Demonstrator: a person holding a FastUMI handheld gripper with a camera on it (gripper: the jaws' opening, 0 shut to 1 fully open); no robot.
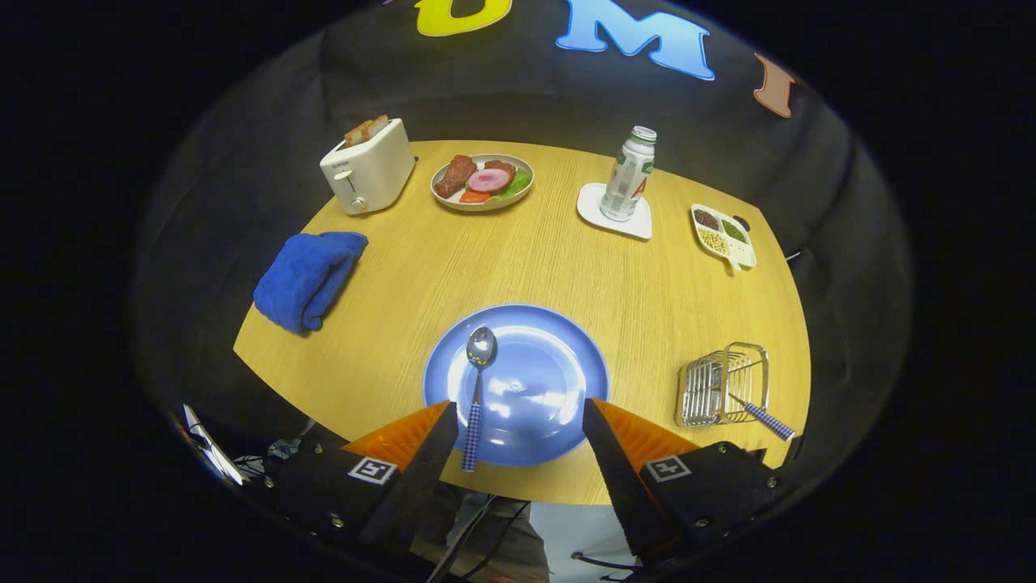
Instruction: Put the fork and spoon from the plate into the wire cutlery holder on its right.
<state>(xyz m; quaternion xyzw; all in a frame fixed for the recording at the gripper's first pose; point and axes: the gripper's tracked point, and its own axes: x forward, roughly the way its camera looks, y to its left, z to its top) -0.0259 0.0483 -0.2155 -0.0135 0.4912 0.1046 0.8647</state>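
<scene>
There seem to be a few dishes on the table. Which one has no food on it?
The blue plate just ahead of the open hand-held gripper: it carries only a spoon. The far plate holds meat, and the divided tray holds beans.

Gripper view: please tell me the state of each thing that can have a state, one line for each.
claw: open, empty, above the plate's near edge.
spoon: lying on the blue plate, beside the left finger.
wire cutlery holder: holds one checked-handle utensil, probably the fork.
toaster: two toast slices standing up in it.
bottle: upright on a white coaster, cap on.
blue towel: folded.
</scene>
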